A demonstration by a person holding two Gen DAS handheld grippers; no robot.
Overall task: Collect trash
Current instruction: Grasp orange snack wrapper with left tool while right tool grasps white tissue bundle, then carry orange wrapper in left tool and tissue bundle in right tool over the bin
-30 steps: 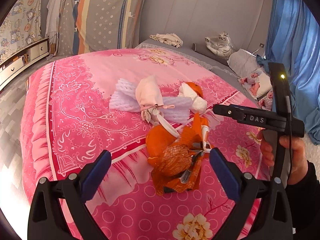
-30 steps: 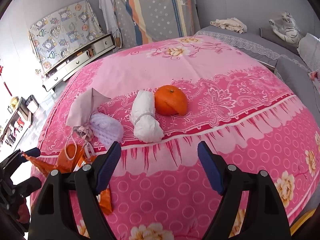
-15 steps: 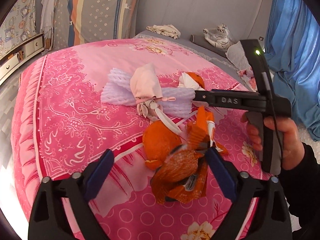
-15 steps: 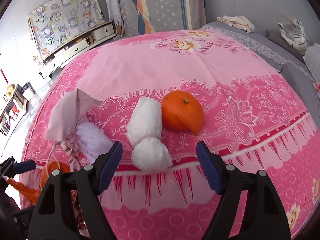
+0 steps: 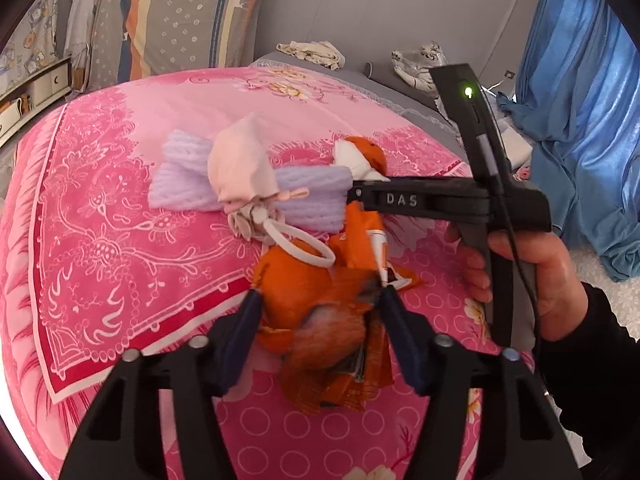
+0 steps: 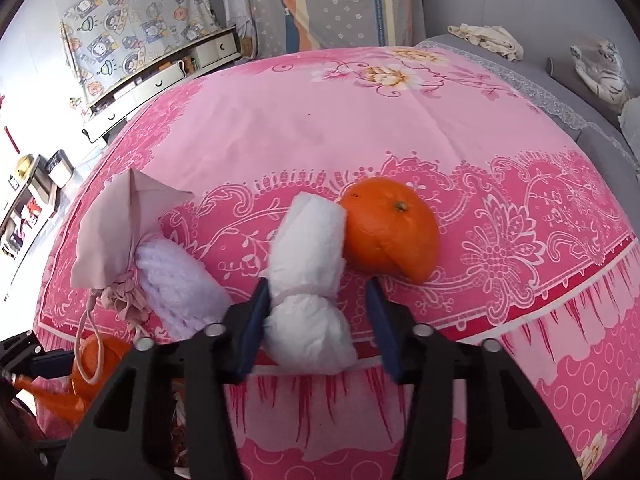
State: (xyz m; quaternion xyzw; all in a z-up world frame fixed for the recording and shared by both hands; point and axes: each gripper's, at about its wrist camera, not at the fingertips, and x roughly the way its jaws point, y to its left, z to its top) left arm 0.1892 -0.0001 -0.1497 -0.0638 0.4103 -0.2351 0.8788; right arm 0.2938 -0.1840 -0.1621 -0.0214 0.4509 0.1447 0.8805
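Observation:
On the pink bed cover lie an orange plastic bag with netting (image 5: pixel 320 320), a lilac foam net (image 5: pixel 256 188), a pale pink drawstring pouch (image 5: pixel 244 168), a white tied wad (image 6: pixel 308 276) and an orange peel (image 6: pixel 392 236). My left gripper (image 5: pixel 320 308) straddles the orange bag, jaws narrowed around it, blurred. My right gripper (image 6: pixel 316 308) straddles the white wad; the left finger (image 6: pixel 256 320) touches it, the right stands apart. The right gripper's body (image 5: pixel 440 200) shows in the left wrist view.
The pouch (image 6: pixel 116 224) and foam net (image 6: pixel 176 280) lie left of the wad. Drawers (image 6: pixel 160 76) stand beyond the bed's far left. A grey sofa with a plush tiger (image 6: pixel 600 68) is at right, and blue curtains (image 5: pixel 580 120).
Both grippers have moved forward and narrowed: the left now around the orange bag, the right around the white wad, which earlier lay ahead of its fingers.

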